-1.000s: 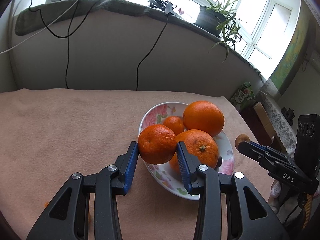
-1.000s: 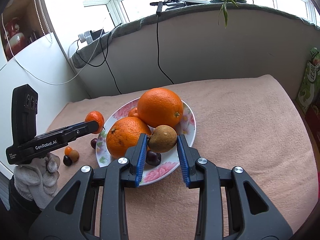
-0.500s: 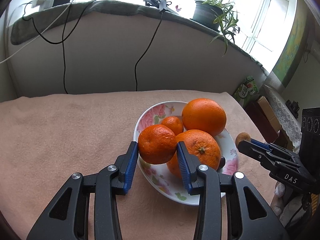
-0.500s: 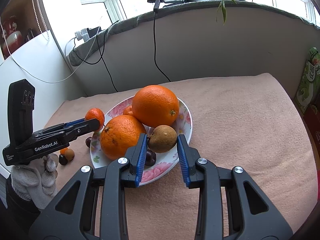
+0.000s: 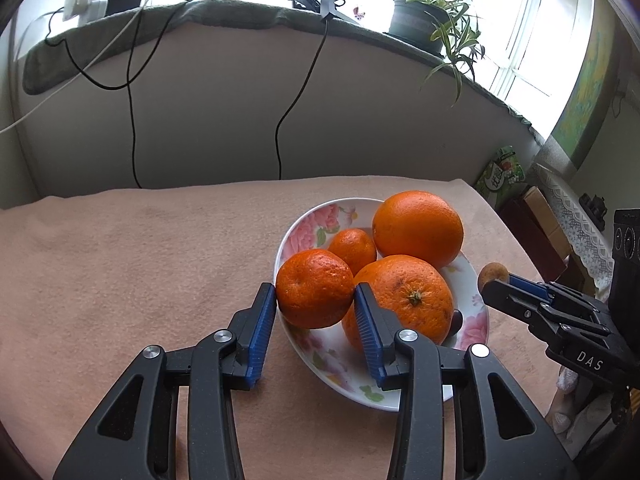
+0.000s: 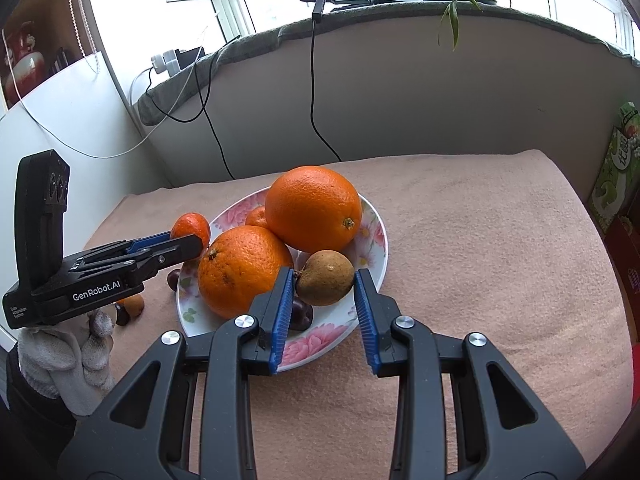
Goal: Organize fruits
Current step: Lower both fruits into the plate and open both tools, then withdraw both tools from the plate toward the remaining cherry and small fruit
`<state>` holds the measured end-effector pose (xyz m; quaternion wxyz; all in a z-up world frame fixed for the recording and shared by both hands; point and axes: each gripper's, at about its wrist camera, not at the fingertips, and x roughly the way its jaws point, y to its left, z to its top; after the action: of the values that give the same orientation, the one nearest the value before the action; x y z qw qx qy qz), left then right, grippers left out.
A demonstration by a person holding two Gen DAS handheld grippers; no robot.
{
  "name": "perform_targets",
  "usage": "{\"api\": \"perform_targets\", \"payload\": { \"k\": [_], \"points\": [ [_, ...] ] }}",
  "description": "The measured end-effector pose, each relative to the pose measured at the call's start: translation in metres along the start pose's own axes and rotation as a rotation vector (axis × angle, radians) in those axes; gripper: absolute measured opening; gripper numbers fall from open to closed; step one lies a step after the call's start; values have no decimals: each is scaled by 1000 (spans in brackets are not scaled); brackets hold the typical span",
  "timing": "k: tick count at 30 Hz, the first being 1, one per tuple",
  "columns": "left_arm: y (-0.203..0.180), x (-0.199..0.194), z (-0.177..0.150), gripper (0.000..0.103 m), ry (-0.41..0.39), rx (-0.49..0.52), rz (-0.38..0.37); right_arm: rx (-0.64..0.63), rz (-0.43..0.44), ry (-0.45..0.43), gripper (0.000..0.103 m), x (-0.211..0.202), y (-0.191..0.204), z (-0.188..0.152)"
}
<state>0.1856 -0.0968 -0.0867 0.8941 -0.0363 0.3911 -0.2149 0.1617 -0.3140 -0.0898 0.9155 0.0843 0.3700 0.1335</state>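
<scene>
Resting in one floral bowl [image 5: 304, 224]: two oranges [image 5: 418, 228], one mandarin [image 5: 353, 245] (both jaws gripping fruit).

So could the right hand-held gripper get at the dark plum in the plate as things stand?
Probably not yet. The right hand-held gripper is shut on a brown fruit, and the plum sits low in the plate, tucked under that fruit beside an orange.

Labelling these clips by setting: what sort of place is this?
Probably a room in a home: a floral plate of oranges on a blanket-covered surface, a potted plant on the windowsill, and chargers with cables beside it.
</scene>
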Motion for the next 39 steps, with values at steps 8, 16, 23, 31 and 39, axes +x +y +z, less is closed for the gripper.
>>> {"api": "perform_targets", "payload": {
  "k": [8,16,23,31,39],
  "points": [
    [-3,-5,2,59,-19,18,-1,-18,3,-28,63,-6,5,1],
    [-6,-16,2,74,-59,30,23,-36,1,-61,91,-15,11,0],
    [-10,-23,2,76,-83,42,38,-89,-47,-82,97,-19,22,-2],
    [-9,-37,-2,76,-106,43,42,-82,-48,-89,100,-24,22,-4],
    [-9,-53,-7,76,-129,46,36,-76,-50,-66,100,-23,27,-9]
  ]
}}
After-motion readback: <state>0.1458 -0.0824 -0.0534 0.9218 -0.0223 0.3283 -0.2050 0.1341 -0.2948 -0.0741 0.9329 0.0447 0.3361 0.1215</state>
